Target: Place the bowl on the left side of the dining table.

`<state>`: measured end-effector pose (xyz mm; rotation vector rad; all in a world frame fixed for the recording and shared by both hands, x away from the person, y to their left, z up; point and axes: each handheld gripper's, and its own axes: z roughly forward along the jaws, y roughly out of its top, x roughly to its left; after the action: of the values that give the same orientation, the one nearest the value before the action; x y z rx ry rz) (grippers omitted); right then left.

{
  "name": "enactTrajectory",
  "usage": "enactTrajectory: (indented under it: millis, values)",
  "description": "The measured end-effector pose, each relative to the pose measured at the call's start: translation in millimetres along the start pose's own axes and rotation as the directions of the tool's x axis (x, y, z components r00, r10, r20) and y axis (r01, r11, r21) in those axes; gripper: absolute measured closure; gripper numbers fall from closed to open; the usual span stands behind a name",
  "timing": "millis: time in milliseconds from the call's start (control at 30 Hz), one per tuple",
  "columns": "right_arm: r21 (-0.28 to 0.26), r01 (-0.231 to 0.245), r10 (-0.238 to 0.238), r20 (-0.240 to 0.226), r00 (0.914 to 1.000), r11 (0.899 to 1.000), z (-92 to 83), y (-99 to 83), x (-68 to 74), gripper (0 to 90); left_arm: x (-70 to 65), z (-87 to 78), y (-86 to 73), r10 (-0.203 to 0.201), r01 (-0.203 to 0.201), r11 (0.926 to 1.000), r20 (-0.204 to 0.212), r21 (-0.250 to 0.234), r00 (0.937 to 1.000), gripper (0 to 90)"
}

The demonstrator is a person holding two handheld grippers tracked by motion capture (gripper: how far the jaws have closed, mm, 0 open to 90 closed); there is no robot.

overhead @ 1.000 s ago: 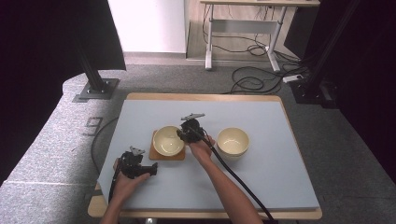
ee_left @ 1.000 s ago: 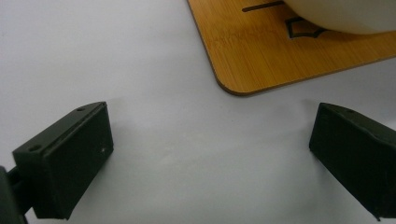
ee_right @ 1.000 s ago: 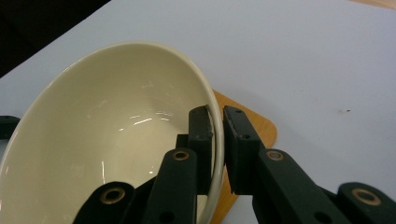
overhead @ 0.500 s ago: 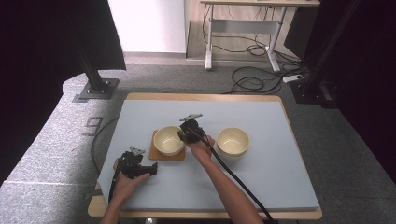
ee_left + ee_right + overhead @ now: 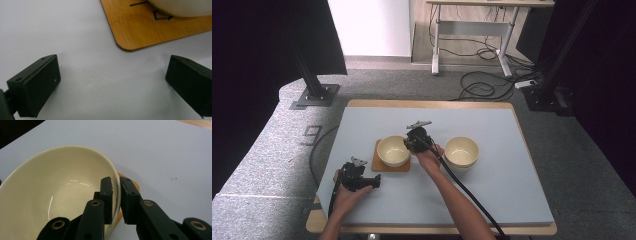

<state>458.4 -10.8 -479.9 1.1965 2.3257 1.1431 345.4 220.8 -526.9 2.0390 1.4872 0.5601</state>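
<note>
Cream bowl: centre of the high view, sitting on a wooden board; in the right gripper view it takes up the left half.
Board: square, rounded corners, flat on the blue-grey table; one corner shows at the upper right of the left gripper view, with the bowl's underside at the top edge.
Second bowl: same cream colour, right of centre in the high view, standing straight on the table, apart from the first.
Right gripper: at the first bowl's right rim in the high view; in its own view the jaws pinch the rim, one inside the bowl, one outside.
Left gripper: lower left of the high view, low over the table just beside the board's near left corner; in its own view the jaws are spread wide with bare table between them.
Right hand: between the two bowls in the high view.
Left hand: near the table's front edge, lower left.
</note>
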Motion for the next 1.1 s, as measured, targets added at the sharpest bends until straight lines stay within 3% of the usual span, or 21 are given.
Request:
enactTrajectory:
  millis: [67, 167, 367, 767, 1100]
  values:
    - [-0.001, 0.003, -0.003, -0.008, 1.0, 1.0, -0.3, -0.2, 0.2, 74.9, 0.0, 0.0, 0.0, 0.0, 0.0, 1.0, 0.0, 0.001, 1.0, 0.0]
    - [-0.011, 0.023, -0.023, -0.012, 0.9997, 1.0, -1.3, 0.1, 1.6, 54.6, 0.1, -0.1, 0.0, 0.0, 0.0, 1.0, 0.001, 0.001, 1.0, 0.0]
    - [-0.051, 0.054, -0.054, 0.005, 0.9985, 0.997, -15.6, -0.5, 1.6, 41.3, 0.0, -0.2, -0.2, 0.002, -0.002, 1.0, -0.001, 0.0, 1.0, 0.0]
    - [-0.133, 0.088, -0.09, -0.01, 0.9959, 0.987, -61.5, -15.1, -14.7, 35.8, 0.0, -0.3, -0.2, 0.003, -0.003, 1.0, -0.002, 0.001, 1.0, 0.0]
    - [-0.176, 0.083, -0.085, -0.004, 0.9964, 0.981, -94.2, -29.7, -24.0, 35.4, -0.1, -0.4, -0.3, 0.003, -0.003, 1.0, -0.002, 0.0, 1.0, 0.0]
